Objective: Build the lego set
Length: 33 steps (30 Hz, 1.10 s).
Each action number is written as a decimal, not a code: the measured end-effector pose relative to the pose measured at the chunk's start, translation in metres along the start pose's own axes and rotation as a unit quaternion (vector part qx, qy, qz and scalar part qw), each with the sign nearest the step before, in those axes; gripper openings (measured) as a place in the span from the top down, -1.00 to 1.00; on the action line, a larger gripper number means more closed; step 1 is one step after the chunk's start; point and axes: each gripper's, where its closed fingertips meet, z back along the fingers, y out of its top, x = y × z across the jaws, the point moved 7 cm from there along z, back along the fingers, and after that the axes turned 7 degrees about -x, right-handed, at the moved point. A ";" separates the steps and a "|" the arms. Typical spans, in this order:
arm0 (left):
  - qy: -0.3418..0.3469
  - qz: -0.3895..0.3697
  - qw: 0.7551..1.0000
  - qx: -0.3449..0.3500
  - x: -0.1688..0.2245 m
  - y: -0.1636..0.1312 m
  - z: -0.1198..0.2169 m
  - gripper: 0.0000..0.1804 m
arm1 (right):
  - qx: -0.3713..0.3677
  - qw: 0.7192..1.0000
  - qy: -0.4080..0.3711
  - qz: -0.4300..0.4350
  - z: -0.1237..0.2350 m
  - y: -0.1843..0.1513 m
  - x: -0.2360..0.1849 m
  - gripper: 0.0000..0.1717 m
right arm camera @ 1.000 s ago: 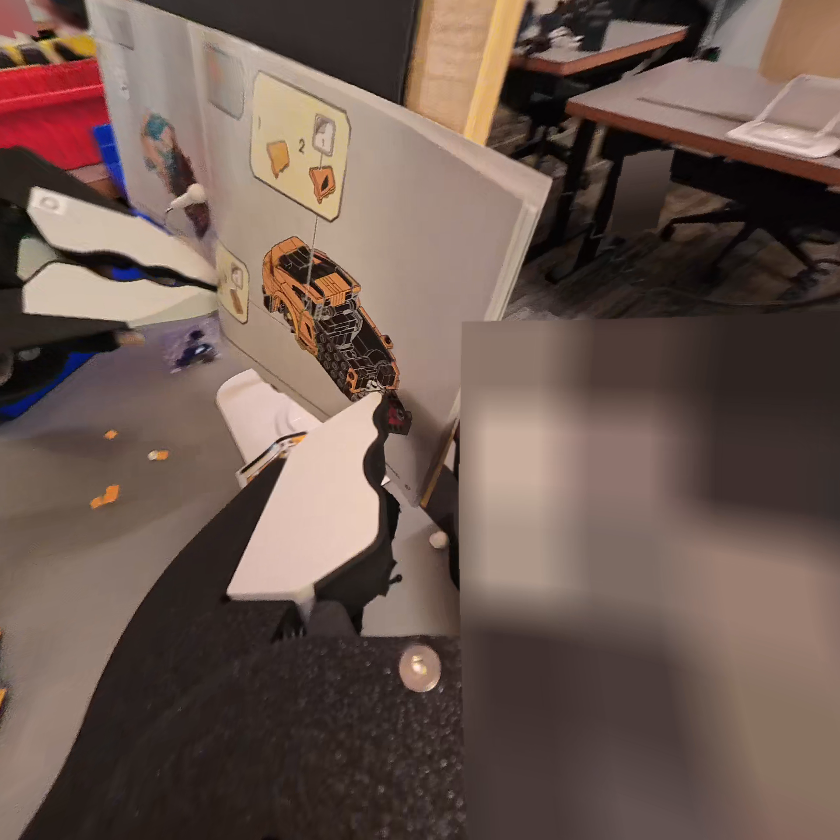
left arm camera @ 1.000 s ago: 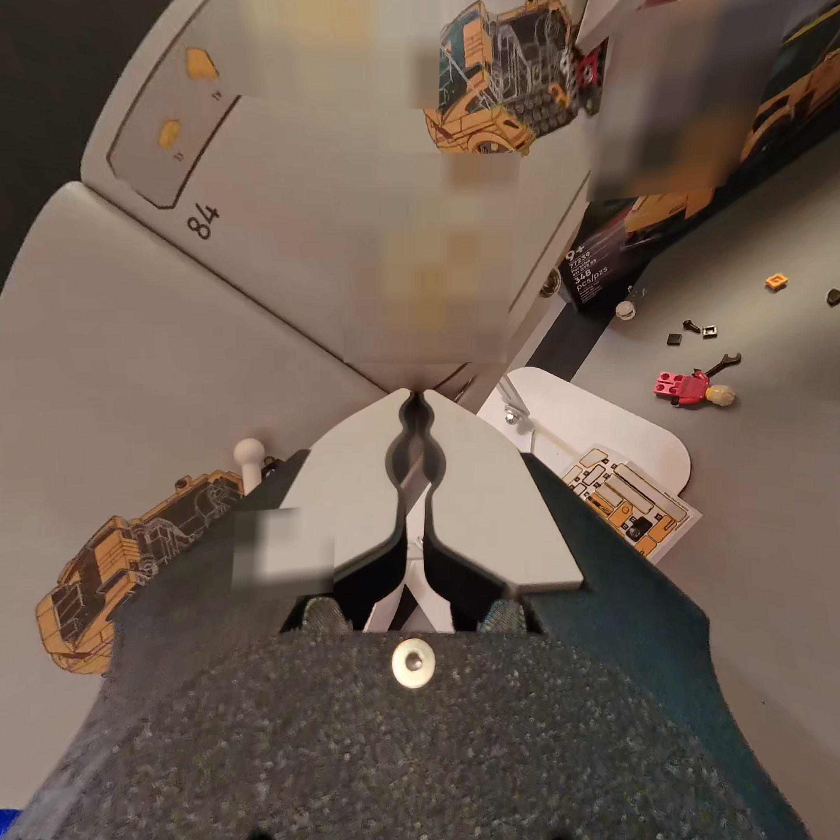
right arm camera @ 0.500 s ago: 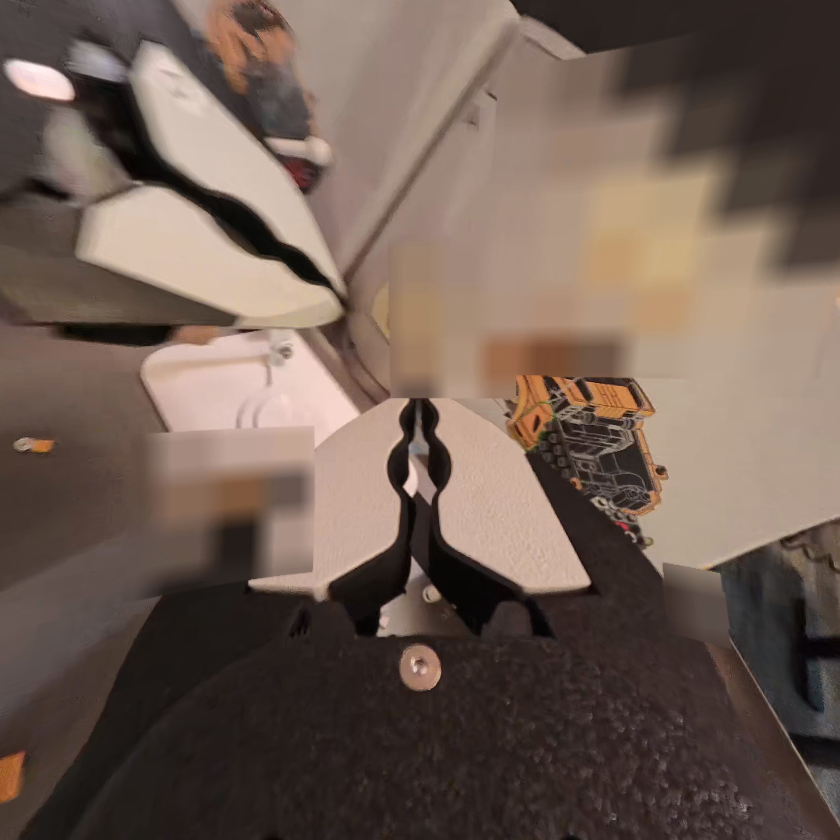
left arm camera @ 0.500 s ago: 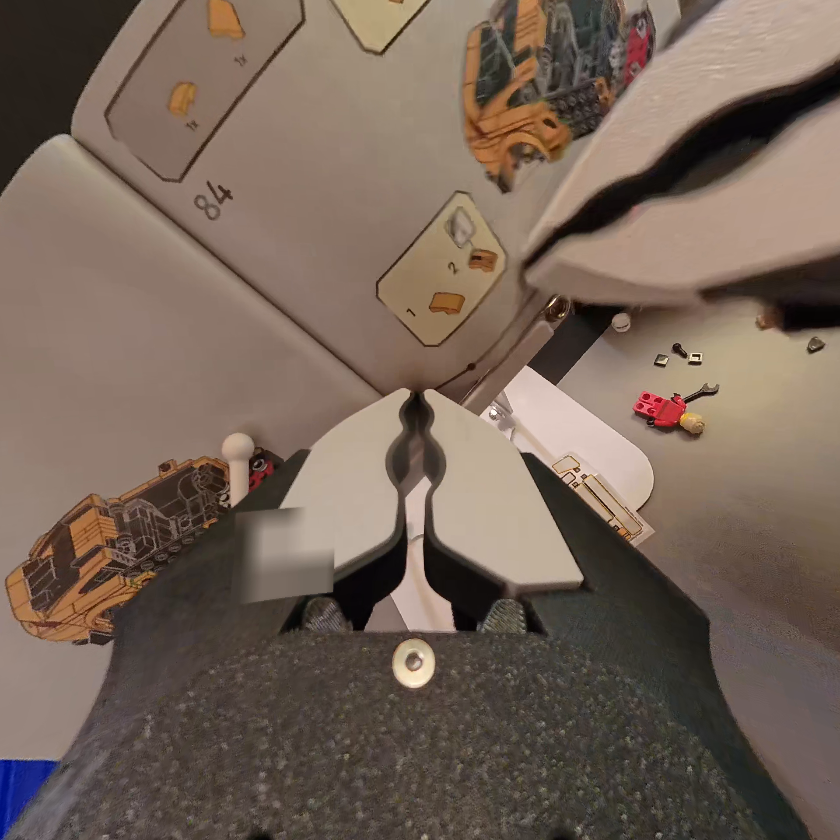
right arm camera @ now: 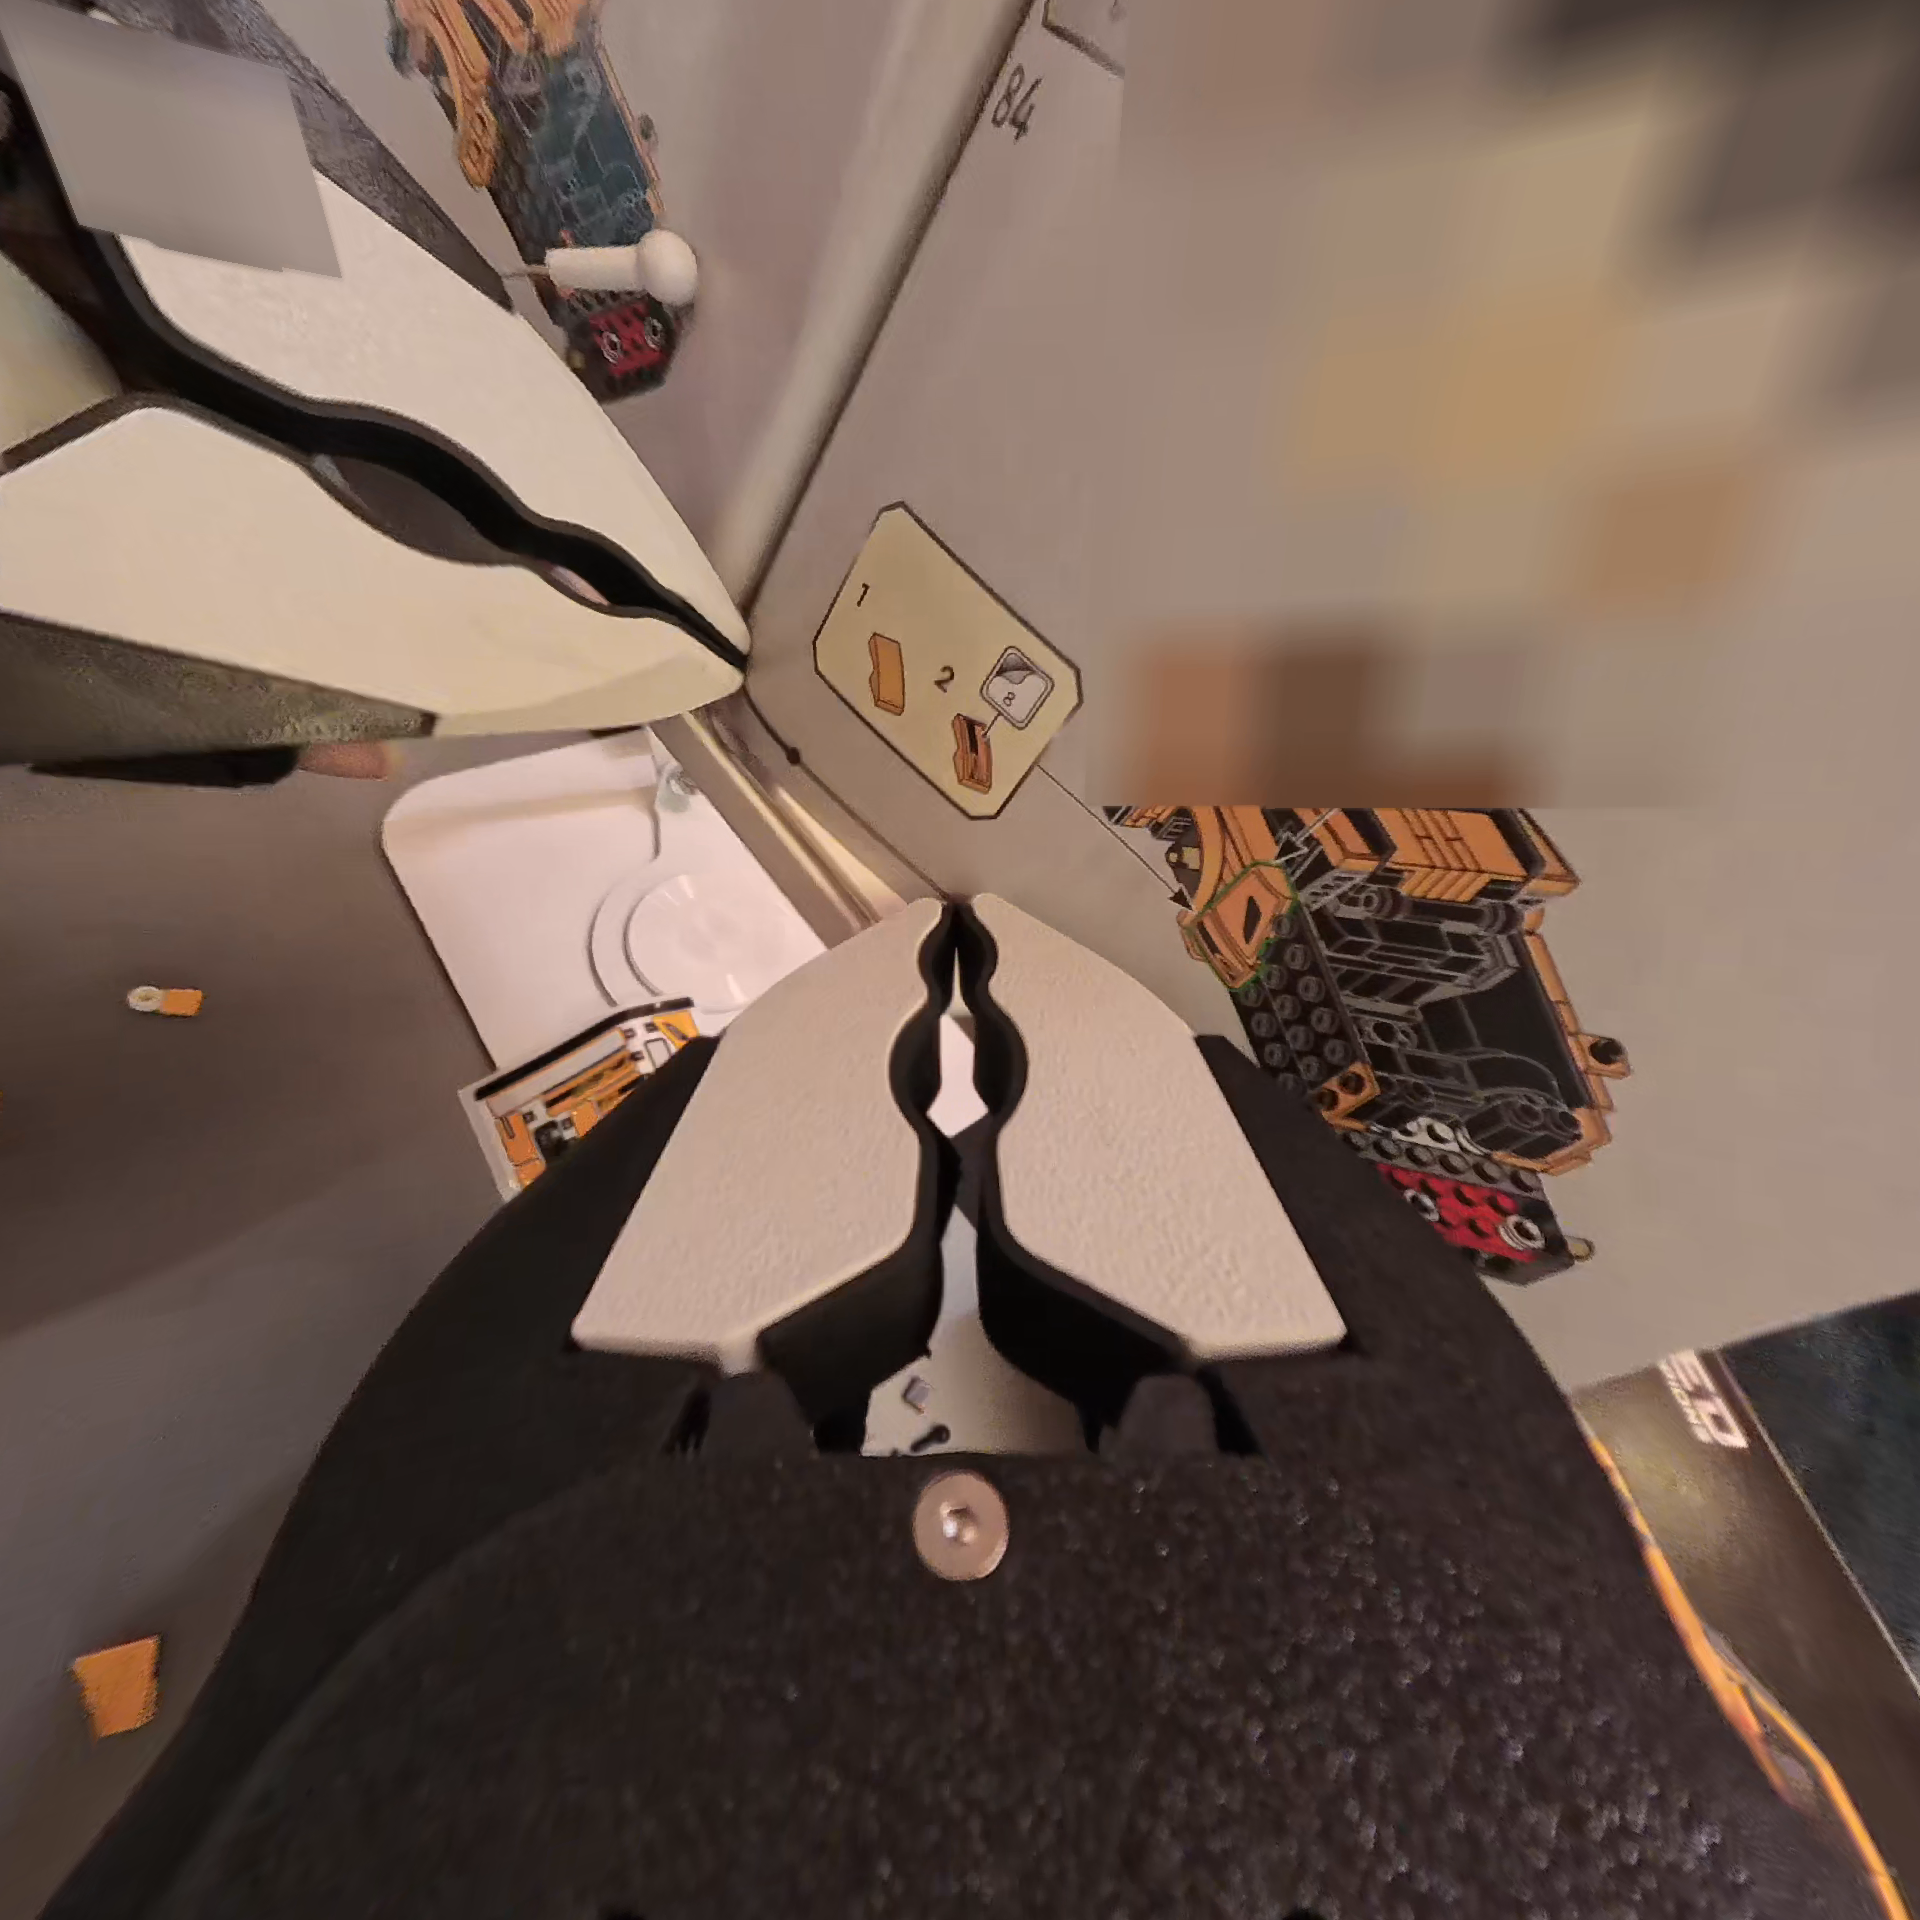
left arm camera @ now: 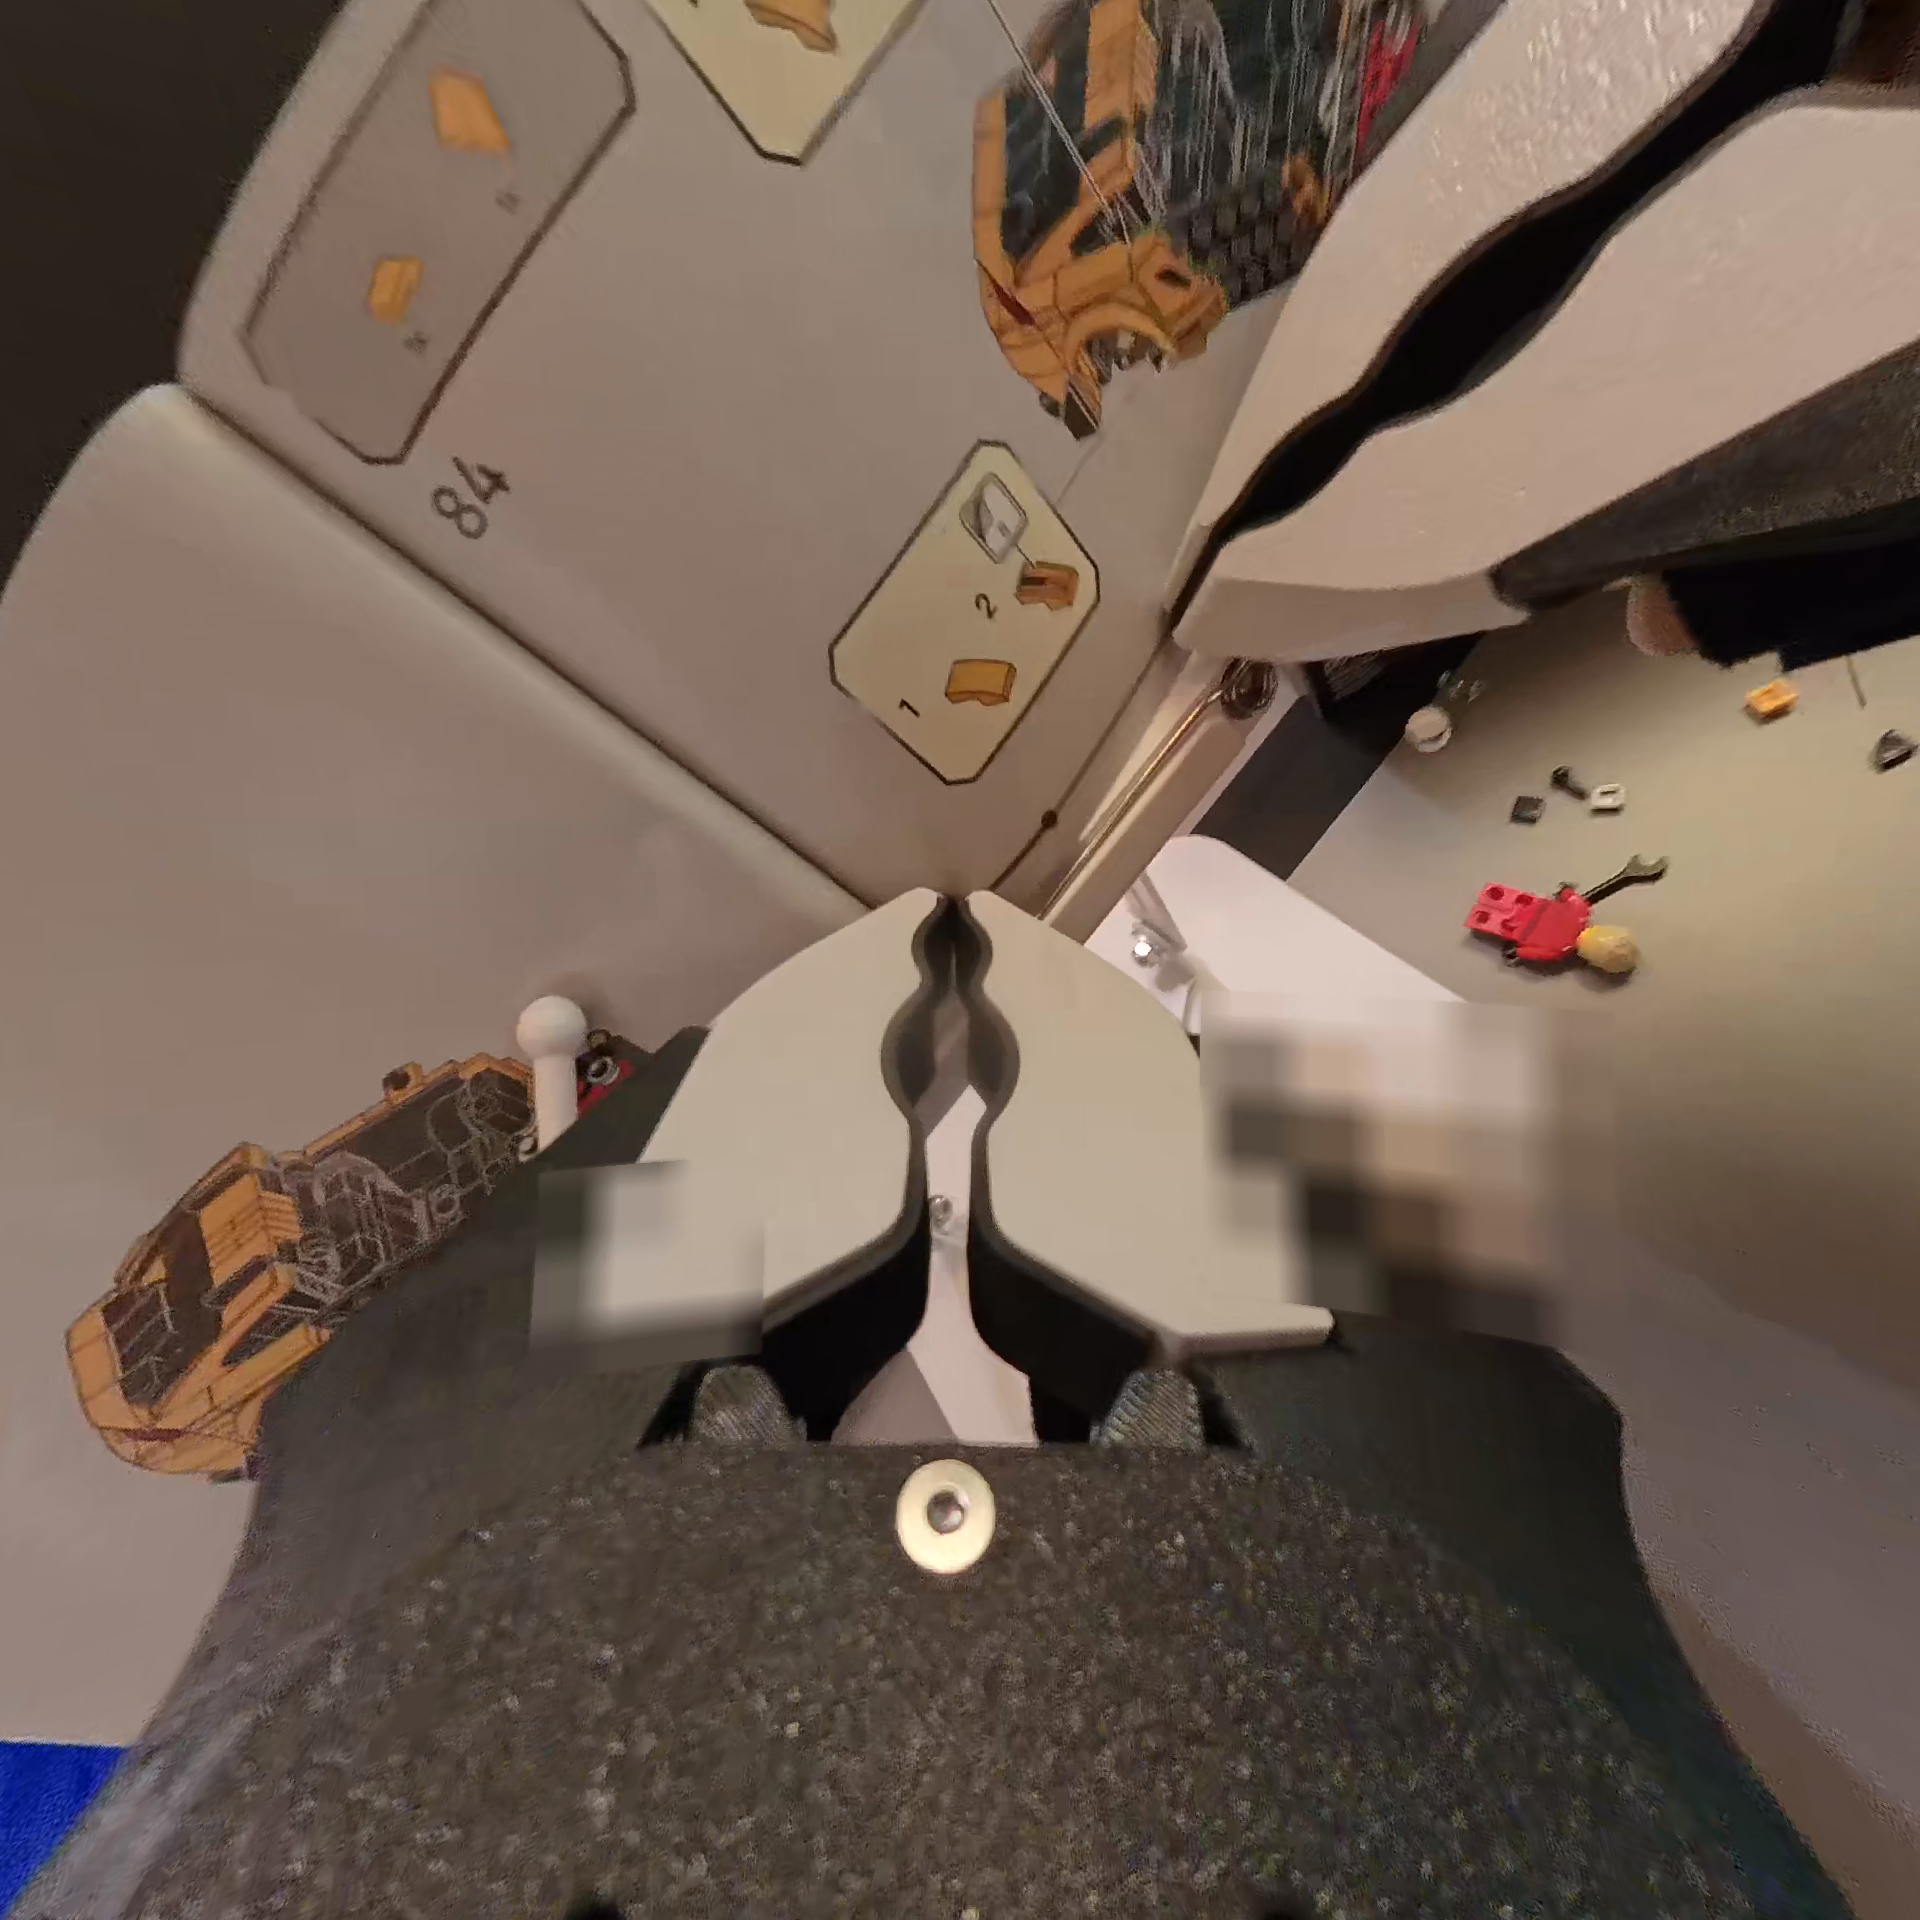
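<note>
1. Booklet point(left arm camera: 665, 582): grey build-instruction pages w/ orange truck drawings, open and propped near upright on a white stand point(left arm camera: 1278, 935). Judged: propped so both grippers can get at the lower page edges.
2. L gripper point(left arm camera: 948, 906): clenched, tips at the bottom of the fold between 2 pages; looks pinched on the page edge, likely to pin or turn the leaf.
3. R gripper point(right arm camera: 958, 906): clenched, tips on the lower edge of the same page, just below the small parts box; pads seem to nip the sheet. The 2 grippers sit close together.
4. White peg point(left arm camera: 551, 1049) of the stand: crosses the left page, prob. a page retainer.
5. Table point(left arm camera: 1714, 1143): grey; red minifig point(left arm camera: 1548, 925), small loose bricks well apart from the stand.
6. Sticker sheet point(right arm camera: 582, 1081): lies against the stand base.
</note>
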 end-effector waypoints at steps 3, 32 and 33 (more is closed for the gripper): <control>-0.015 0.027 0.999 0.031 -0.003 -0.002 0.011 1.00 | 0.031 0.999 0.010 -0.014 0.012 0.000 -0.003 0.89; 0.149 0.317 0.905 0.240 -0.124 -0.073 0.096 1.00 | 0.226 0.942 -0.158 -0.193 0.099 -0.006 -0.076 1.00; 0.154 0.316 0.905 0.241 -0.127 -0.071 0.093 1.00 | 0.230 0.940 -0.160 -0.193 0.100 -0.008 -0.076 1.00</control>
